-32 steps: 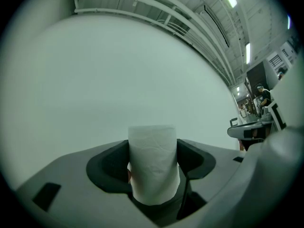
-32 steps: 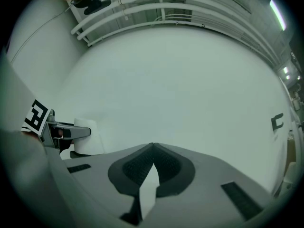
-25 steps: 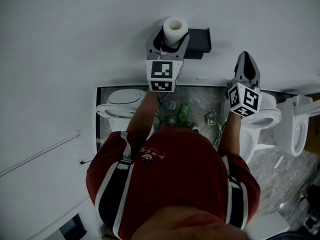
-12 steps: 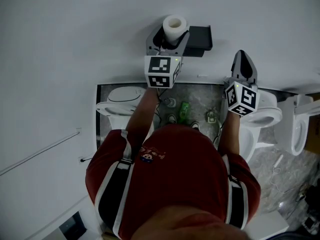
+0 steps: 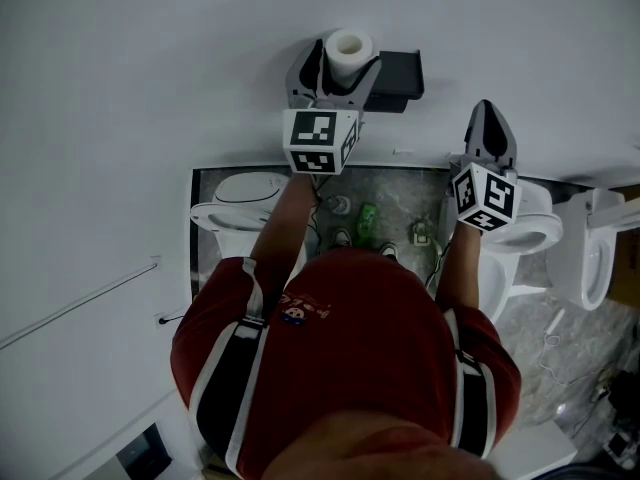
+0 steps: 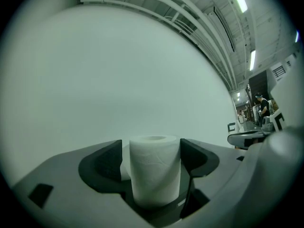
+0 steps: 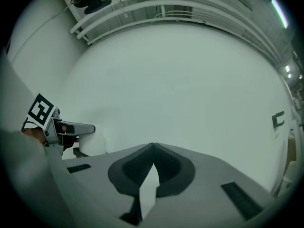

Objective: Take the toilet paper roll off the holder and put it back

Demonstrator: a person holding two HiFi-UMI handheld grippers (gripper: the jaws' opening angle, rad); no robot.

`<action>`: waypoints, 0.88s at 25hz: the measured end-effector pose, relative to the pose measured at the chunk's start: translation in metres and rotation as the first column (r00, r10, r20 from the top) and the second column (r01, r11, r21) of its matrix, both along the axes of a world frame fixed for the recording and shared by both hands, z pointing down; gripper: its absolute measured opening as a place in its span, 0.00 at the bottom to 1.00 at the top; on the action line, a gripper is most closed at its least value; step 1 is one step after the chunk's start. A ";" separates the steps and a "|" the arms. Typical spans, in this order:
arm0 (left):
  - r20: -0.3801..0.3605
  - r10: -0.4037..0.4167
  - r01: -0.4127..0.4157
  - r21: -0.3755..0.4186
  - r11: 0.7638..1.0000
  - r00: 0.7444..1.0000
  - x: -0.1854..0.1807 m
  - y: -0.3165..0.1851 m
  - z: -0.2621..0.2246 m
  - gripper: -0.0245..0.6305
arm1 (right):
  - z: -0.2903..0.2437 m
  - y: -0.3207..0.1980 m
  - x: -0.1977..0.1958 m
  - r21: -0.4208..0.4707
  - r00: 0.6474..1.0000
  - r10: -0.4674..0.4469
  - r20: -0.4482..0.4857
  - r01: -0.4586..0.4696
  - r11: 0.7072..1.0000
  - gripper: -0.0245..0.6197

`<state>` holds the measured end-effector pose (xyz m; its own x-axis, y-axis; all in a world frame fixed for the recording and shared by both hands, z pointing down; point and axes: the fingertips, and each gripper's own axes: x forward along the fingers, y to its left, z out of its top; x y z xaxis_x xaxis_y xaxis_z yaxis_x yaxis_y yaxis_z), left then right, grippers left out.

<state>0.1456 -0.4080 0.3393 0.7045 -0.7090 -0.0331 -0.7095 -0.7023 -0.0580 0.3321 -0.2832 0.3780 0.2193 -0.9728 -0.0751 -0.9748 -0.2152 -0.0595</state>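
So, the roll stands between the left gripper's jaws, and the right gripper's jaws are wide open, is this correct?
Not quite: the right gripper is shut, with nothing in it, as the right gripper view shows. The roll does stand between the jaws of the left gripper, which have just been opening.

White toilet roll (upright) at black holder.
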 end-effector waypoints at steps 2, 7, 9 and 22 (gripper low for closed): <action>-0.007 -0.004 0.004 0.016 1.000 1.000 -0.003 0.001 -0.006 0.63 | -0.001 0.000 -0.001 0.001 1.000 -0.002 -0.002 0.002 1.000 0.05; -0.019 -0.025 0.026 0.046 0.999 0.999 -0.013 0.006 -0.020 0.63 | -0.003 -0.002 -0.005 0.004 1.000 -0.015 -0.004 0.015 1.000 0.05; -0.040 -0.042 0.045 0.055 0.997 0.998 -0.021 0.007 -0.026 0.63 | -0.004 -0.003 -0.007 0.005 1.000 -0.024 -0.005 0.024 1.000 0.05; -0.096 -0.151 0.156 0.055 0.986 0.984 -0.084 0.015 -0.037 0.63 | -0.006 -0.021 -0.041 0.006 0.994 -0.111 -0.009 0.111 0.994 0.05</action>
